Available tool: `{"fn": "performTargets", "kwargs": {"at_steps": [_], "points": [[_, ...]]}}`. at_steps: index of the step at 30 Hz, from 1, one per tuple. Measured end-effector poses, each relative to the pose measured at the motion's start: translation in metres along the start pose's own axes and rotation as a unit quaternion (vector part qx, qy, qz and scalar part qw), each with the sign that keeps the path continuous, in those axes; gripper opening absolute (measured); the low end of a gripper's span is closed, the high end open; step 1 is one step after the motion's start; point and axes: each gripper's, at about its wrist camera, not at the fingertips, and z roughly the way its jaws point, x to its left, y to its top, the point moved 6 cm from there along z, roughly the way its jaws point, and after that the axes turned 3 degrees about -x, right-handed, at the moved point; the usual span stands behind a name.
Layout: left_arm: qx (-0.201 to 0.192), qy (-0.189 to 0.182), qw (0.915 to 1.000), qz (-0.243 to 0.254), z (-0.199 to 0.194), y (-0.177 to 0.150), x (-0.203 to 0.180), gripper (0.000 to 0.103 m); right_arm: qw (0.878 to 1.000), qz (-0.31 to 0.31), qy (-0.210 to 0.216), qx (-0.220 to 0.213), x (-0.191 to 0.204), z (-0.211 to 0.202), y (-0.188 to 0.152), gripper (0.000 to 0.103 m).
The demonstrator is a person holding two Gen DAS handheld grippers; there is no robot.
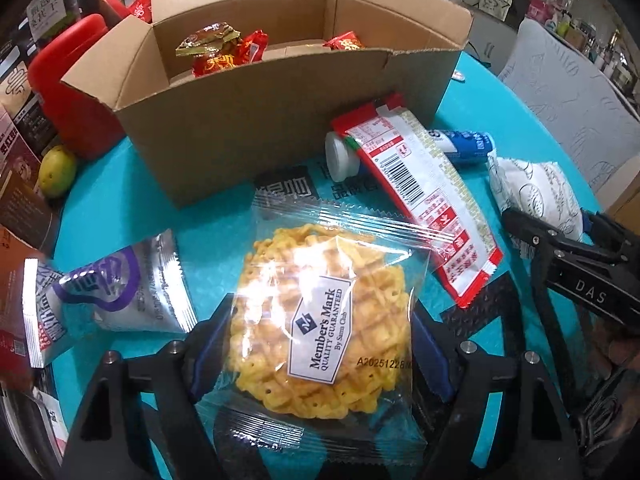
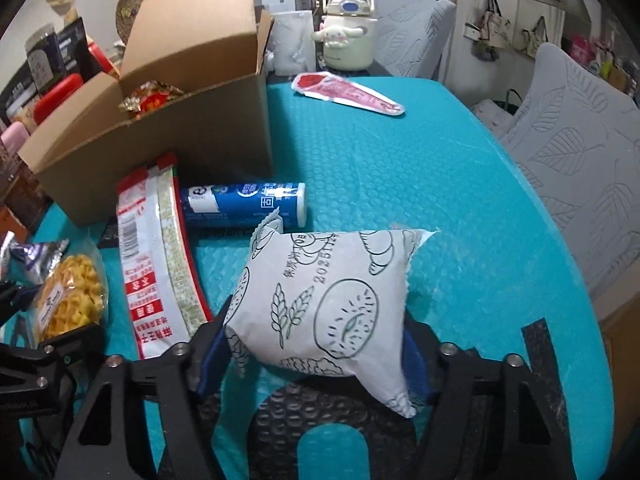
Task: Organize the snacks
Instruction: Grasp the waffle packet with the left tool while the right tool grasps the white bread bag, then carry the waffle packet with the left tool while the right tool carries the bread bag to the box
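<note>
Two grippers worked over a teal mat (image 2: 400, 168), each with a snack packet between its fingers. The left gripper (image 1: 316, 340) pinched a clear waffle packet (image 1: 320, 320) by its sides, the blue pads pressing into the wrapper, with the packet low over the mat. The right gripper (image 2: 316, 344) was clamped on a white pouch (image 2: 324, 300) printed with line drawings of bread and wheat; its pads touched both lower sides of the pouch, which stood tilted with its far end just beside a blue tube (image 2: 244, 204).

An open cardboard box (image 1: 260, 120) stood at the back left of the mat, its flaps up. Several red and gold wrapped sweets (image 1: 224, 48) already lay inside it. A long red and white packet (image 1: 424, 200) lay on the mat in front of the box, one end propped over the tube, between the waffle packet and the pouch. A silver and purple packet (image 1: 112, 296) lay to the left of the waffle packet, near it but not touching. A green-yellow fruit (image 1: 56, 172) sat beside a red container (image 1: 76, 92) left of the box.

Farther off on the mat lay a pink and red packet (image 2: 348, 92), well apart from the others, and behind it stood a cream kettle (image 2: 348, 28).
</note>
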Motion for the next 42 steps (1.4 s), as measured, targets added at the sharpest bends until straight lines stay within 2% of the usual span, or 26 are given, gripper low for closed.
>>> {"fn": "performTargets", "kwargs": {"at_steps": [8, 18, 24, 32, 38, 42], "points": [[-0.015, -0.01, 0.9998, -0.002, -0.019, -0.007, 0.002, 0.081, 1.0, 0.001, 0.027, -0.004, 0.006, -0.017, -0.017, 0.067], [-0.042, -0.014, 0.9987, -0.024, -0.046, -0.019, 0.002, 0.081, 0.995, -0.005, 0.104, 0.006, 0.033, -0.05, -0.053, 0.067], [-0.061, -0.023, 0.9974, -0.031, -0.066, -0.029, 0.002, 0.081, 0.99, -0.016, 0.14, -0.007, 0.051, -0.073, -0.061, 0.067], [-0.089, -0.031, 0.9948, -0.038, -0.096, -0.033, 0.004, 0.081, 0.981, -0.031, 0.188, -0.033, 0.073, -0.101, -0.053, 0.067], [-0.123, -0.034, 0.991, -0.041, -0.121, -0.015, 0.009, 0.081, 0.975, -0.051, 0.206, -0.06, 0.085, -0.118, -0.029, 0.067], [-0.151, -0.029, 0.9871, -0.043, -0.135, 0.004, 0.013, 0.081, 0.974, -0.072, 0.202, -0.079, 0.091, -0.125, -0.008, 0.067]]}}
